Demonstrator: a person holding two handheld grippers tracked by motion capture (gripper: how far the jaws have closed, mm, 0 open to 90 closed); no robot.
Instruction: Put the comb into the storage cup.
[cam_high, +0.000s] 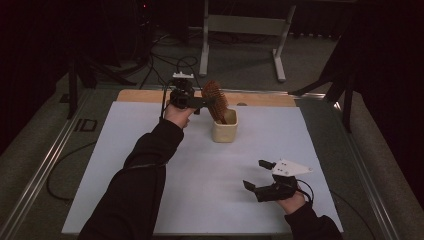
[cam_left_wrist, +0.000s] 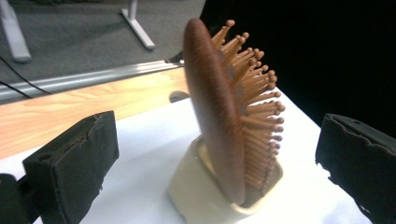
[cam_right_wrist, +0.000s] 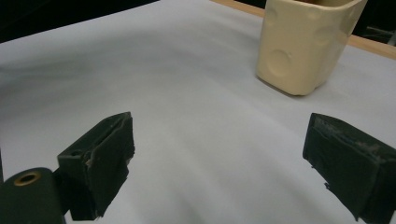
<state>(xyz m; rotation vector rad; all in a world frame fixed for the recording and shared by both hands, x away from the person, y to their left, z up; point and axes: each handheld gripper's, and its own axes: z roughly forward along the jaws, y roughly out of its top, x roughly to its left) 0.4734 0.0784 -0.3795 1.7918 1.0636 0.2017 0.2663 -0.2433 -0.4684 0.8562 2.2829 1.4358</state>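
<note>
A brown hairbrush (cam_high: 215, 96) stands head-up in a cream cup (cam_high: 224, 131) at the far middle of the white sheet. My left gripper (cam_high: 209, 102) is just left of the brush head, level with it. In the left gripper view its jaws stand wide apart, open (cam_left_wrist: 219, 144), on either side of the hairbrush (cam_left_wrist: 215, 107) and clear of it. The brush leans in the cup (cam_left_wrist: 187, 186) with its bristles turned right. My right gripper (cam_high: 255, 174) rests open near the front right, with bare sheet between its jaws (cam_right_wrist: 222, 142) and the cup (cam_right_wrist: 303, 46) farther off.
A white sheet (cam_high: 200, 170) covers the table, with a strip of bare wood (cam_high: 145, 96) along the far edge. Metal rails (cam_high: 45, 165) run down both sides. Beyond the table are grey desk legs (cam_high: 204, 45) and cables (cam_high: 165, 65) on the floor.
</note>
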